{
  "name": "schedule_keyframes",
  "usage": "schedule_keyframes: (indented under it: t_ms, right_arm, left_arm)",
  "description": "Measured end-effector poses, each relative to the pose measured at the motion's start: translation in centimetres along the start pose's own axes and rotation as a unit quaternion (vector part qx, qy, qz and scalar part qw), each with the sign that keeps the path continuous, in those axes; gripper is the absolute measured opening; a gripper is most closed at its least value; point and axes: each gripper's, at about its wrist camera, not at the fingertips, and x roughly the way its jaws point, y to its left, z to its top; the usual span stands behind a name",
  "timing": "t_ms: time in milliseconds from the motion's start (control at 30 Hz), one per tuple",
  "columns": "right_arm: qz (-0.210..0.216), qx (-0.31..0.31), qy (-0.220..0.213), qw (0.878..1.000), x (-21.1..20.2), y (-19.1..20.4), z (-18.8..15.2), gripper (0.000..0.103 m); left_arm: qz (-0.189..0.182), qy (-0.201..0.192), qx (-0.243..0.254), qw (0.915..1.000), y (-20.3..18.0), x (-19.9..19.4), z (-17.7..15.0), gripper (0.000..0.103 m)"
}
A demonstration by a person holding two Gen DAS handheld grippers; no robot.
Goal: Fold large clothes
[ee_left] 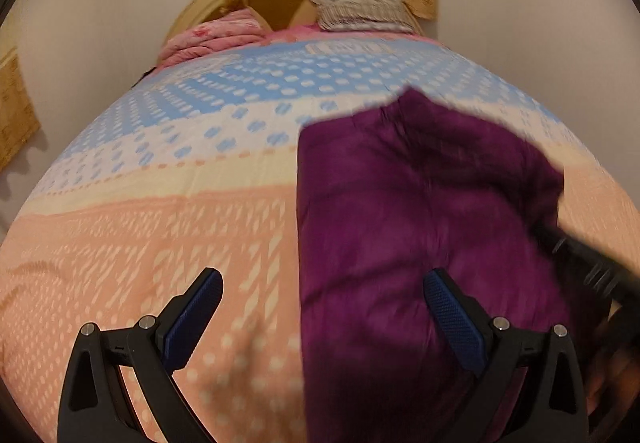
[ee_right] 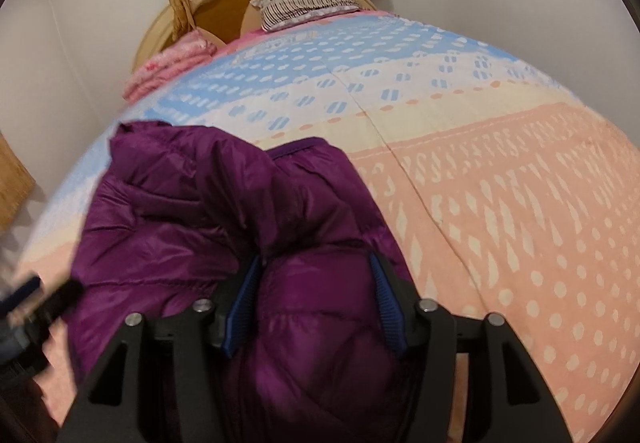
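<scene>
right gripper (ee_right: 314,307), lower centre of its frame, blue pads pinching a puffy fold of the purple jacket (ee_right: 224,211) on the bedspread (ee_right: 500,203). left gripper (ee_left: 322,319), spread and empty, straddles the jacket's left edge; long axis runs toward the headboard (ee_left: 200,9).

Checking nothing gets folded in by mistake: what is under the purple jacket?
The purple jacket lies on the patterned bedspread, which shows all around it. Whatever lies directly beneath the jacket is covered and cannot be seen.
</scene>
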Motion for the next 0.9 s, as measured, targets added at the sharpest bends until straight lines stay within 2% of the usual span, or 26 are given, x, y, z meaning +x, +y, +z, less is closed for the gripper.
schedule_keyframes:
  t_ms: [67,167,267,533,667,767,833,900]
  right_arm:
    - [-0.014,0.003,-0.007,1.0,-1.2,-0.5,-0.4,0.074]
    - [-0.011,-0.013,0.018,1.0,-0.6,-0.4,-1.4,0.073]
    - [-0.009,-0.002,0.025,1.0,0.0,-0.6,-1.8,0.072]
    - [0.007,-0.001,0.046,0.999,0.9,-0.7,-1.5,0.072]
    - [0.015,-0.006,0.047,0.999,0.7,-0.8,-2.0,0.07]
    - [0.036,-0.007,0.046,0.998,0.6,-1.0,-2.2,0.063]
    - [0.044,-0.004,0.044,0.998,0.6,-1.0,-2.3,0.059]
    - [0.053,-0.003,0.043,0.998,0.6,-1.0,-2.3,0.054]
  left_arm:
    - [-0.006,-0.008,-0.002,0.9999,0.3,0.0,-0.9,0.101]
    - [-0.013,-0.003,-0.003,0.9999,-0.1,0.6,-1.1,0.101]
    - [-0.008,-0.003,0.023,0.9997,-1.0,0.9,-1.2,0.101]
    - [-0.026,-0.003,0.007,0.9996,-1.0,1.4,-1.6,0.102]
    - [-0.03,-0.004,0.017,0.9994,-1.4,1.3,-1.6,0.101]
    - [-0.037,-0.004,0.021,0.9991,-1.7,1.3,-1.7,0.101]
    - [-0.045,-0.006,0.026,0.9986,-1.9,1.2,-1.7,0.097]
    - [-0.052,-0.011,0.037,0.9979,-2.2,1.0,-1.8,0.085]
